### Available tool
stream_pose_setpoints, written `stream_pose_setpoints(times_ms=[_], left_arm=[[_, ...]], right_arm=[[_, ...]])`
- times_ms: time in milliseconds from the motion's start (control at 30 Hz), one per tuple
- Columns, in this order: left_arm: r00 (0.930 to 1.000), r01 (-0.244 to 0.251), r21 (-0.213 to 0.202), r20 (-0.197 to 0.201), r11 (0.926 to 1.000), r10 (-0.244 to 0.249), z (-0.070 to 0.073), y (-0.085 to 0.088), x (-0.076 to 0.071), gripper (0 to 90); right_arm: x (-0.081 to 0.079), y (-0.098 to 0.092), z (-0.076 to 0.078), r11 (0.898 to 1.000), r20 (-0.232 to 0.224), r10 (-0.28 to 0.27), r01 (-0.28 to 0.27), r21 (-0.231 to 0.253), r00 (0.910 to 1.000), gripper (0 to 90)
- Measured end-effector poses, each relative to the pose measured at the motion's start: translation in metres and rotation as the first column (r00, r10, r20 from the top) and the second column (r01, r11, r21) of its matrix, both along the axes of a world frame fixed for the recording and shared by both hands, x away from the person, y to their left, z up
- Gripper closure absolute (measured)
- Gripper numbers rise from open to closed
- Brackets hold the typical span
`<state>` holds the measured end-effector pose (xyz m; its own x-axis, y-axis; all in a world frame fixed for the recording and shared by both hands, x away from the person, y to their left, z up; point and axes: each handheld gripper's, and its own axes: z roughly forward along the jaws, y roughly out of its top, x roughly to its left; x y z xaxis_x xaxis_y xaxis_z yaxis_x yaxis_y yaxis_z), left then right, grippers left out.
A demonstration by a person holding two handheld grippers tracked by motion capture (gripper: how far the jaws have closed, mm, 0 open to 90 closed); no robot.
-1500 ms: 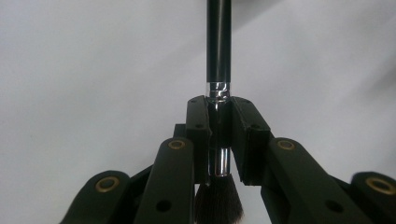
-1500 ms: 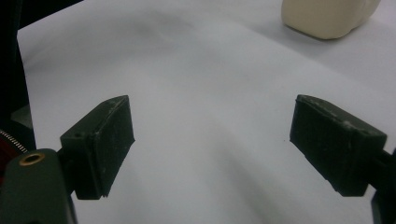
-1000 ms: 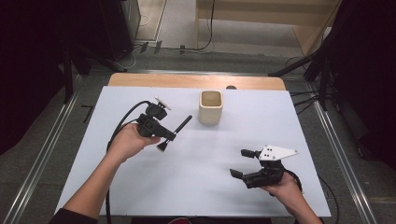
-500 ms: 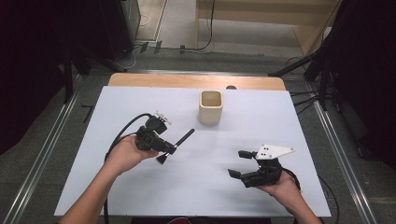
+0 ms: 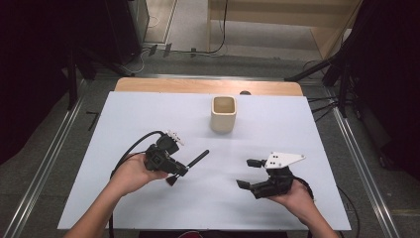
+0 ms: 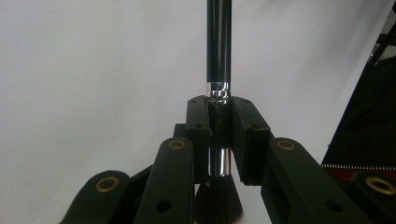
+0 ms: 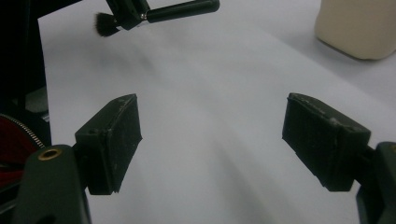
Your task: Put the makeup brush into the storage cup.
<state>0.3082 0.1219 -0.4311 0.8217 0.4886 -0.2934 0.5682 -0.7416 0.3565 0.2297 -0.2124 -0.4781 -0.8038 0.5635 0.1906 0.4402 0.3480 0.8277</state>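
Note:
A make-up brush (image 5: pixel 197 159) with a black handle, silver ferrule and dark bristles lies nearly level above the white table sheet (image 5: pixel 277 129), left of centre. My left gripper (image 5: pixel 179 171) is shut on its ferrule. In the left gripper view the pads (image 6: pixel 201 135) clamp the ferrule, the brush handle (image 6: pixel 218 42) pointing away and the bristles toward the camera. My right gripper (image 5: pixel 246 173) hovers at the near right, open, with nothing between its pads (image 7: pixel 116 140); its jaws have just been closing a little. Far off, the right gripper view catches the brush (image 7: pixel 182 9).
A beige square cup (image 5: pixel 223 114) stands upright near the back middle of the sheet, also at the upper right in the right gripper view as the cup (image 7: pixel 359 28). A wooden strip (image 5: pixel 198 85) runs along the far edge. Metal rails flank the table.
My left hand has carried the brush toward the near edge and slightly lower. The right hand has stayed about where it was.

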Motion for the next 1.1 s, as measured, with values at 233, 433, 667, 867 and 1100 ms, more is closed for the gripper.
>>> stream_pose_setpoints(times_ms=[233, 433, 667, 867, 1100], left_arm=[[0.9986, 0.051, 0.006, 0.018, 0.9987, -0.051, -0.002, -0.003, -0.003, 79.0], [0.9946, 0.100, 0.019, 0.026, 0.9949, -0.100, -0.004, -0.009, -0.007, 78.9], [0.9869, 0.155, 0.029, 0.041, 0.9875, -0.156, -0.004, -0.012, -0.009, 79.0], [0.9726, 0.223, 0.057, 0.055, 0.9732, -0.226, -0.005, -0.020, -0.014, 79.0], [0.9537, 0.289, 0.068, 0.065, 0.9548, -0.294, -0.007, -0.027, -0.013, 79.0]], right_arm=[[0.003, 0.007, 0.001, 0.999, 0.021, 0.038, -0.037, -0.027, 0.9991, 20.0], [0.006, 0.013, 0.004, 0.995, 0.013, 0.094, -0.094, -0.020, 0.9955, 19.0], [0.007, 0.024, 0.006, 0.985, 0.015, 0.166, -0.165, -0.055, 0.9860, 18.0], [0.013, 0.034, 0.003, 0.974, -0.007, 0.213, -0.213, -0.078, 0.9770, 17.9], [0.015, 0.043, 0.004, 0.967, -0.024, 0.231, -0.232, -0.107, 0.9727, 17.6]])
